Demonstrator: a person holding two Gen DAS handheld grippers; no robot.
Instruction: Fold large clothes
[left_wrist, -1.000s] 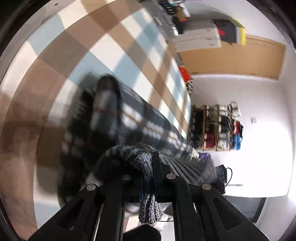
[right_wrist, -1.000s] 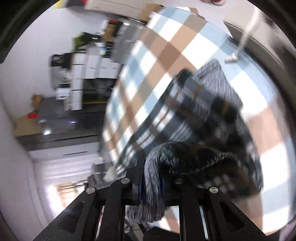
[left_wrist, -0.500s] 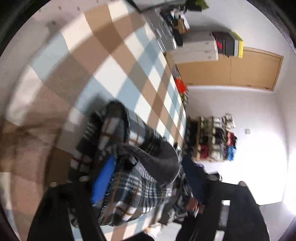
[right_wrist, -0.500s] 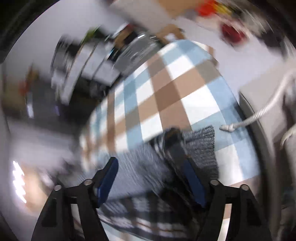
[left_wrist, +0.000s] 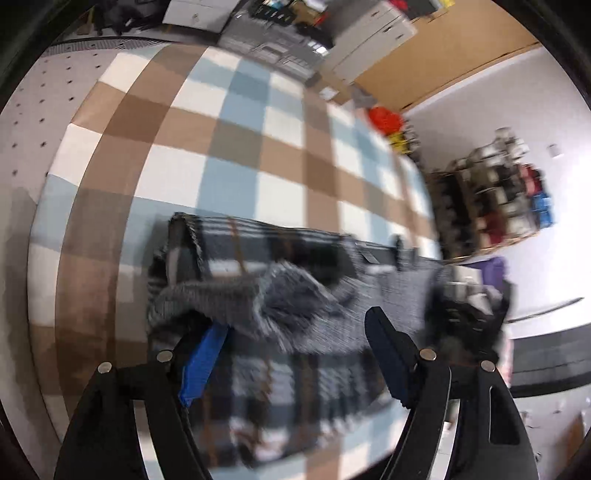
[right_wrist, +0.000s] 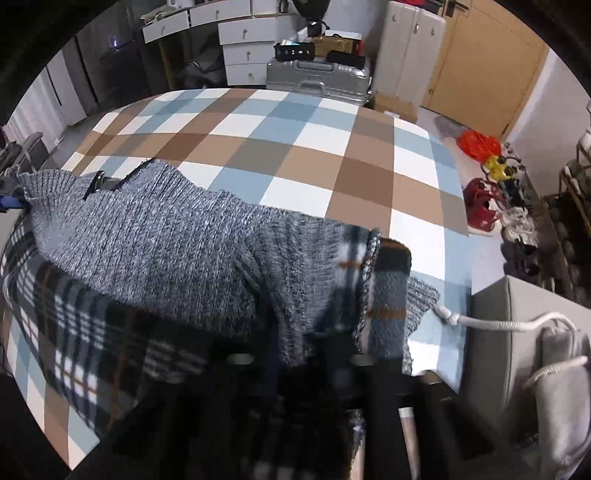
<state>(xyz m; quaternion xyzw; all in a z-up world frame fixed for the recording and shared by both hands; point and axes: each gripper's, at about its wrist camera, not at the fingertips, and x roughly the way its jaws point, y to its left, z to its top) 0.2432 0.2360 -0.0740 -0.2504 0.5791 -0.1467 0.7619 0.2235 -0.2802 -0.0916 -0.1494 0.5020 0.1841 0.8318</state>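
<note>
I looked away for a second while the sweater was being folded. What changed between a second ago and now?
Both tools let go. A second ago each was shut on a knit edge of the sweater; now the left tool stands open over it, and the right tool, blurred, seems pulled back. The sweater has dropped from lifted to lying folded on the checked cloth. The cloth and the room are as before.

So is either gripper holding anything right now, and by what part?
Nothing is held by the left gripper: its fingers stand wide apart over the sweater. The right gripper is blurred and dark beneath the fabric, so its hold cannot be told.
</note>
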